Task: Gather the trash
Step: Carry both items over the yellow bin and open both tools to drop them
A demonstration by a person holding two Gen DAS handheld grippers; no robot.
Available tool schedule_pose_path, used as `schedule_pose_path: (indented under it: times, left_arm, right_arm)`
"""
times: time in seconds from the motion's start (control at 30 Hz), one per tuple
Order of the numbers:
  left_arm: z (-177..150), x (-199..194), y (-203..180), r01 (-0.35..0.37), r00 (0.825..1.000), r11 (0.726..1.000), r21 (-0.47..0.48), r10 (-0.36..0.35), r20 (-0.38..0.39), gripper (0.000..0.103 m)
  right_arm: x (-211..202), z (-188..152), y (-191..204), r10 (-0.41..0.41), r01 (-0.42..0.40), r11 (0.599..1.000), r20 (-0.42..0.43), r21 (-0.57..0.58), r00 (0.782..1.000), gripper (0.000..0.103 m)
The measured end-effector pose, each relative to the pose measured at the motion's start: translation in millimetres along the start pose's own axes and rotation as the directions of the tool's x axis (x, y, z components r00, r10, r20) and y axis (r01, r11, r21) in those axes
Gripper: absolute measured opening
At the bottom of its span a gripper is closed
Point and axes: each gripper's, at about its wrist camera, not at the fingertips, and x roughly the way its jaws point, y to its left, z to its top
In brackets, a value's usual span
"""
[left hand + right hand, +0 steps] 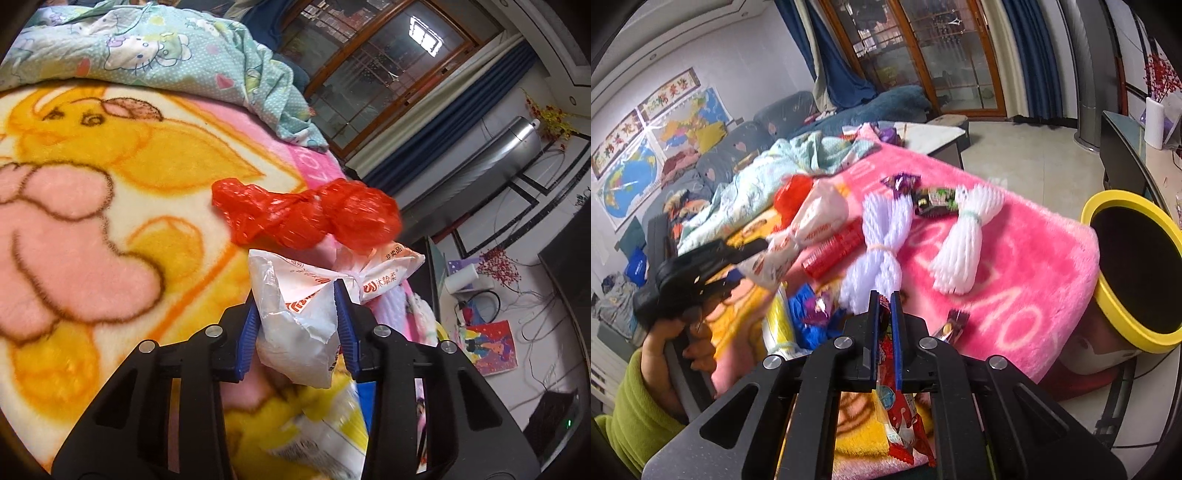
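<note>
My left gripper (pixel 297 291) is shut on a crumpled white plastic wrapper with orange print (pixel 295 314) and holds it above the blanket. A knotted red plastic bag (pixel 314 218) lies just beyond it. In the right wrist view the left gripper (pixel 750 254) shows at the left with the white wrapper (pixel 812 225). My right gripper (pixel 884 295) is shut on a red snack wrapper (pixel 901 413) that hangs down between its fingers. A yellow-rimmed bin (pixel 1123 321) stands at the blanket's right edge.
On the pink and yellow blanket (pixel 1015 277) lie a lilac foam net (pixel 882 236), a white foam net (pixel 960 243), a red packet (pixel 834 251), purple and dark candy wrappers (pixel 923 192) and a blue bag (pixel 805 317). A teal quilt (pixel 155 48) is bunched at the back.
</note>
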Motion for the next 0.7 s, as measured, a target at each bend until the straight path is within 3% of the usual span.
schedule_pose_path:
  times: [0.47, 0.7]
  left_arm:
    - [-13, -39, -66, 0.045, 0.995, 0.984, 0.174, -0.059, 0.078, 0.030]
    - [-23, -31, -104, 0.069, 0.995, 0.960, 0.272, -0.086, 0.051, 0.030]
  right_arm:
    - [-34, 35, -24, -0.011, 0.003, 0.998, 0.129, 0.065, 0.992, 0.006]
    - [-50, 57, -55, -0.046, 0.018, 0.989, 0.186, 0.149, 0.982, 0.006]
